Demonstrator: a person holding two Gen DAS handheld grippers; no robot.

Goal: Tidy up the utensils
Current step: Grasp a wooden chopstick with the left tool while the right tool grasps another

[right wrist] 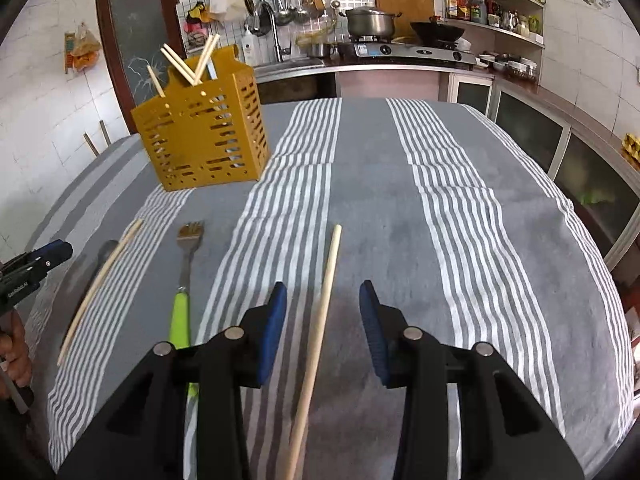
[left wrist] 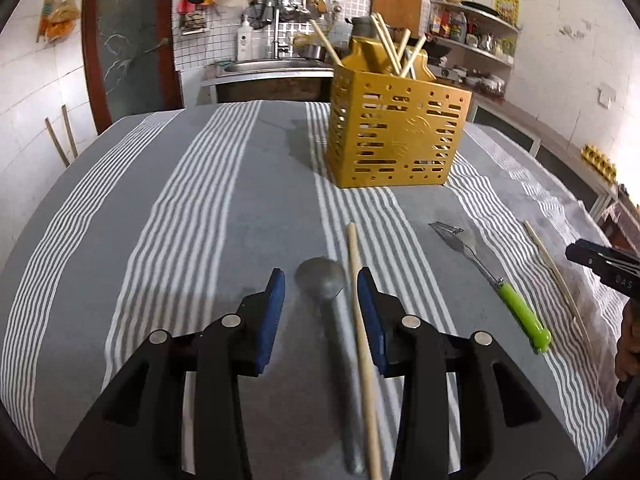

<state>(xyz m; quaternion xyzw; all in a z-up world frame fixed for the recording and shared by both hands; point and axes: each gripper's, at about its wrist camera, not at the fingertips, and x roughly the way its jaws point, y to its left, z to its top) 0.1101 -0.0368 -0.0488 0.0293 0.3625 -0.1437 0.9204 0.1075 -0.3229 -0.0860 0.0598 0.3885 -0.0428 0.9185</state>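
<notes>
Utensils lie scattered on a desk (right wrist: 460, 240) covered with a grey and white striped cloth, waiting to go into a yellow slotted holder (left wrist: 396, 136) that stands upright farther back and already has several chopsticks poking out of its top. In the left wrist view, the left tongs (left wrist: 322, 312) hang just above the cloth with the blue pads apart; a metal spoon (left wrist: 326, 284) and a wooden chopstick (left wrist: 358, 300) lie side by side in the gap, neither gripped. A green-handled fork (left wrist: 520, 312) rests to the right, apart from them. In the right wrist view, the right tongs (right wrist: 323, 316) are likewise part open, straddling a second chopstick (right wrist: 324, 300) that lies free on the cloth.

Judged from this, the pick-up step is in hand: both tongs are lined up but nothing is held. Next, each needs to settle lower and close on one utensil only, the left choosing between spoon and chopstick, then lift toward the holder.
</notes>
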